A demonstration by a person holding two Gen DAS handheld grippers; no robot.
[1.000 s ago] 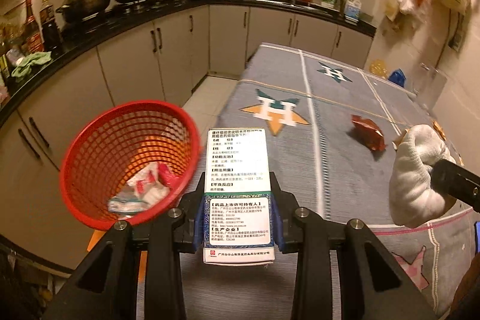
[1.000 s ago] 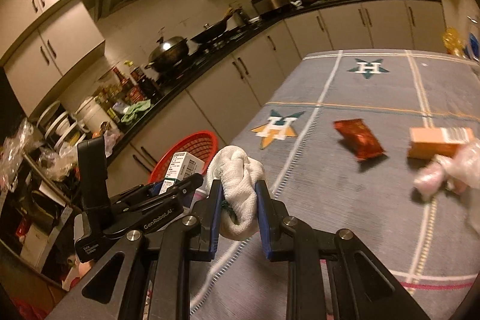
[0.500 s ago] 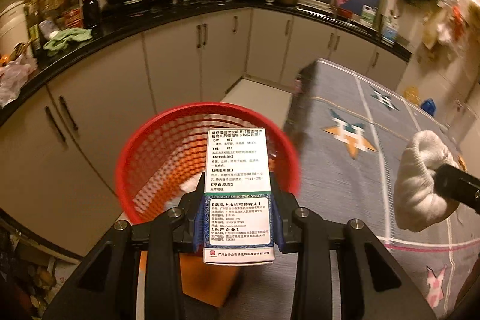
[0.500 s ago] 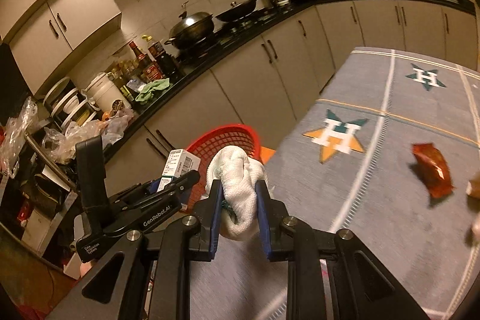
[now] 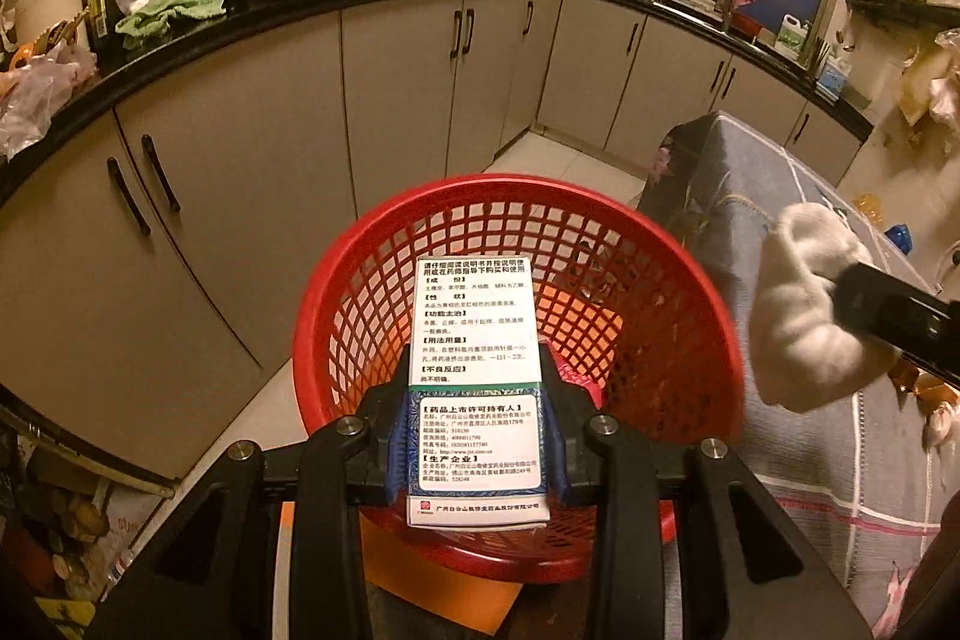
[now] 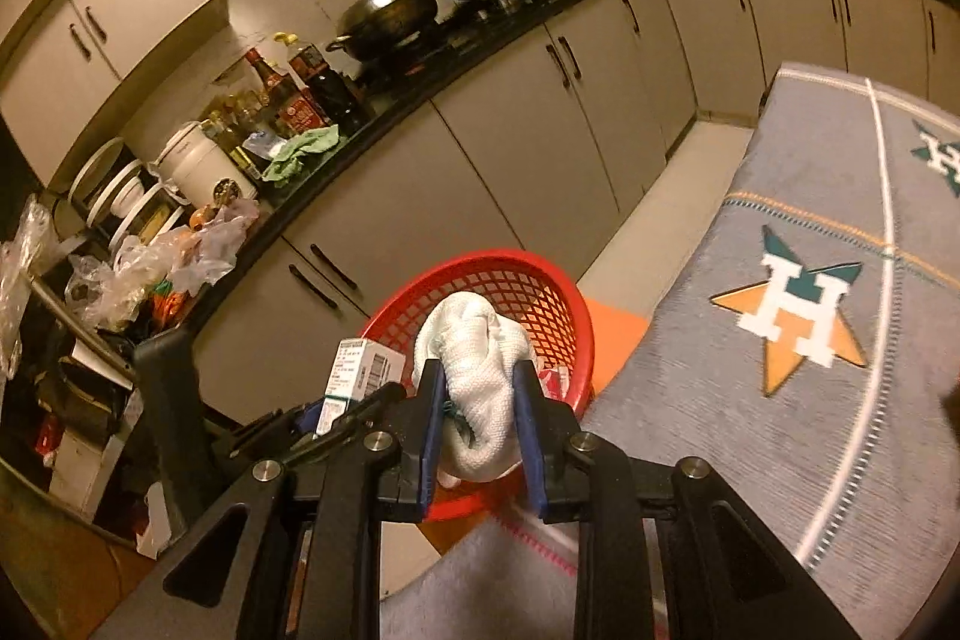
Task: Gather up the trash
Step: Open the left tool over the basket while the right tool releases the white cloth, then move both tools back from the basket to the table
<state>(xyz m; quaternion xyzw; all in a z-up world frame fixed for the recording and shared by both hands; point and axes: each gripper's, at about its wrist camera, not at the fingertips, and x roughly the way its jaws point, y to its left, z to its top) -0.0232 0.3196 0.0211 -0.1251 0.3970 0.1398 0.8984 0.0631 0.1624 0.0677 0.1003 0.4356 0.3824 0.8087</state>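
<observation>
Held a white box [image 5: 477,388] tight in the left tool [image 5: 477,436], low in the middle of the frame, right over the red basket [image 5: 660,292]. Squeezed a white rag [image 6: 480,382] in the right tool [image 6: 480,436], low in the middle, over the basket's near rim. Sat beside the gray desk [image 6: 810,400] at right.

Left hand-held gripper [image 5: 477,436] clamped; right hand-held gripper [image 6: 480,424] clamped, alongside.
</observation>
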